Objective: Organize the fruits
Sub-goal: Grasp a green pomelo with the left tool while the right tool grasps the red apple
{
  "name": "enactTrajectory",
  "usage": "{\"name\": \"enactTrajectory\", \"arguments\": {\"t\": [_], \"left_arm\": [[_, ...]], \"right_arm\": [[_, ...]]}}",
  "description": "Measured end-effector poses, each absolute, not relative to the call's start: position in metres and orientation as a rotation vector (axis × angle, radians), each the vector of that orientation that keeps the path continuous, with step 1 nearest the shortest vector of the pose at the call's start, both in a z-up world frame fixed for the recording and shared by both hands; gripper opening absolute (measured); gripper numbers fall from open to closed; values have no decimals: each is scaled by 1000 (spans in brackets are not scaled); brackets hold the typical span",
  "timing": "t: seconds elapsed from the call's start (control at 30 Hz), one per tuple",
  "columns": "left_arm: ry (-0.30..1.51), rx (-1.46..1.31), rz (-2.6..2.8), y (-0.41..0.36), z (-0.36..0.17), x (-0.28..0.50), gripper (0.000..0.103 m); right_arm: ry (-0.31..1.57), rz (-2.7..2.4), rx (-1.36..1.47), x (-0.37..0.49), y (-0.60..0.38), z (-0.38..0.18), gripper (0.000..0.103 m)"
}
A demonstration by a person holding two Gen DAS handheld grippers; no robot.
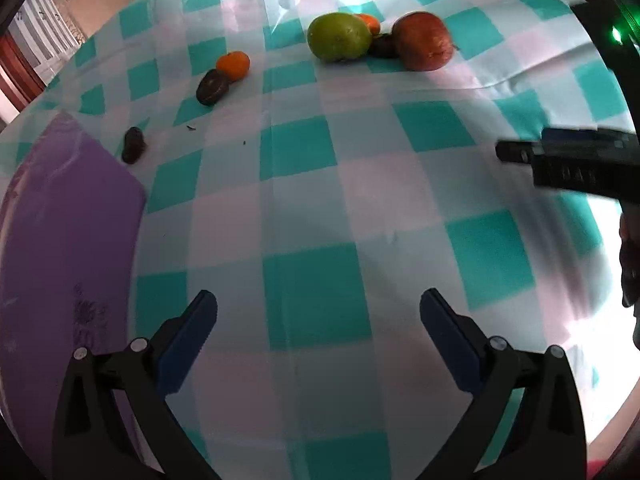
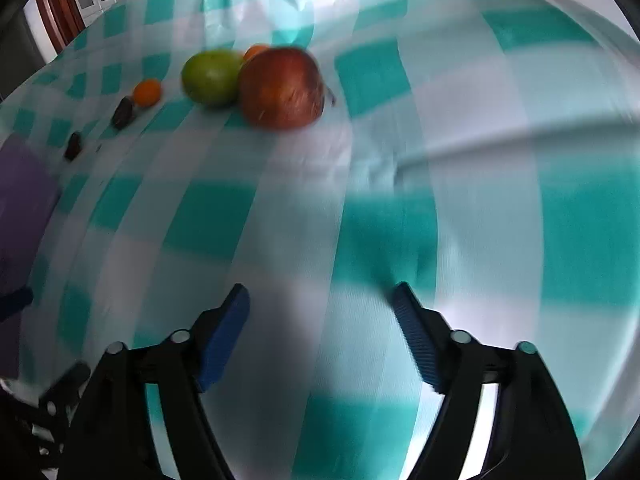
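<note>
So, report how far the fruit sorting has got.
Done: nothing visible; the purple tray shows no fruit on the part in view.
In hand: nothing. The left gripper and right gripper both stand open above the checked teal-and-white tablecloth.
Left: the round green apple, red apple, two small oranges and dark fruits all lie loose on the cloth.

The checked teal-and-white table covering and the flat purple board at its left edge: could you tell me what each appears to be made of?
The checked teal-and-white table covering looks like thin plastic or coated cloth: it shines under the light and holds sharp fold creases and ripples. The flat purple board looks like smooth, rigid plastic with a matte finish: its edge is straight, its corner rounded and its surface scuffed. Neither is certain.
</note>
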State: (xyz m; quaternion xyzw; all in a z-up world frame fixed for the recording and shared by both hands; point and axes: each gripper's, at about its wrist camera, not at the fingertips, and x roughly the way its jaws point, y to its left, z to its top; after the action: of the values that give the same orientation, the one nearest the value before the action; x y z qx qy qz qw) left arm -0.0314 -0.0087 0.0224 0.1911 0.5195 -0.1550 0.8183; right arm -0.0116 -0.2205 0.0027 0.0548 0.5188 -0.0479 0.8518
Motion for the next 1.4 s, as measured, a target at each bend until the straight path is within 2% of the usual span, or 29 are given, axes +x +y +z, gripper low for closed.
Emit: {"name": "enactTrajectory", "arguments": {"t": [0.37, 0.4, 0.43, 0.47, 0.53, 1.03, 1.1, 1.13, 1.17, 1.2, 1.4], "left_arm": [[1103, 243, -343, 7, 10, 30, 102], [1105, 227, -342, 8, 10, 35, 102], [1099, 224, -335, 7, 9, 41, 102], [1095, 224, -338, 4, 9, 48, 102], [1084, 228, -350, -4, 10, 61, 102], [941, 311, -443, -113, 1, 179, 101], [934, 313, -460, -118, 1, 187, 98], [934, 302, -491, -119, 1, 187, 87], [932, 290, -530, -120, 1, 188, 70], [913, 323, -546, -124, 3, 184, 67], [946, 264, -501, -99, 6, 145, 66]], "right_arm": [[993, -49, 60, 99, -198, -2, 78], [987, -63, 71, 104, -199, -2, 76], [977, -82, 84, 107, -202, -2, 69], [968, -97, 96, 107, -206, -1, 61], [949, -99, 162, 105, -216, 0, 57], [937, -123, 200, 3, -228, 0, 57], [935, -120, 200, -6, -231, 1, 57], [934, -120, 199, -8, -231, 1, 57], [932, -120, 198, -8, -230, 1, 57], [930, -120, 198, -9, -230, 1, 57], [944, -116, 188, -14, -230, 2, 57]]}}
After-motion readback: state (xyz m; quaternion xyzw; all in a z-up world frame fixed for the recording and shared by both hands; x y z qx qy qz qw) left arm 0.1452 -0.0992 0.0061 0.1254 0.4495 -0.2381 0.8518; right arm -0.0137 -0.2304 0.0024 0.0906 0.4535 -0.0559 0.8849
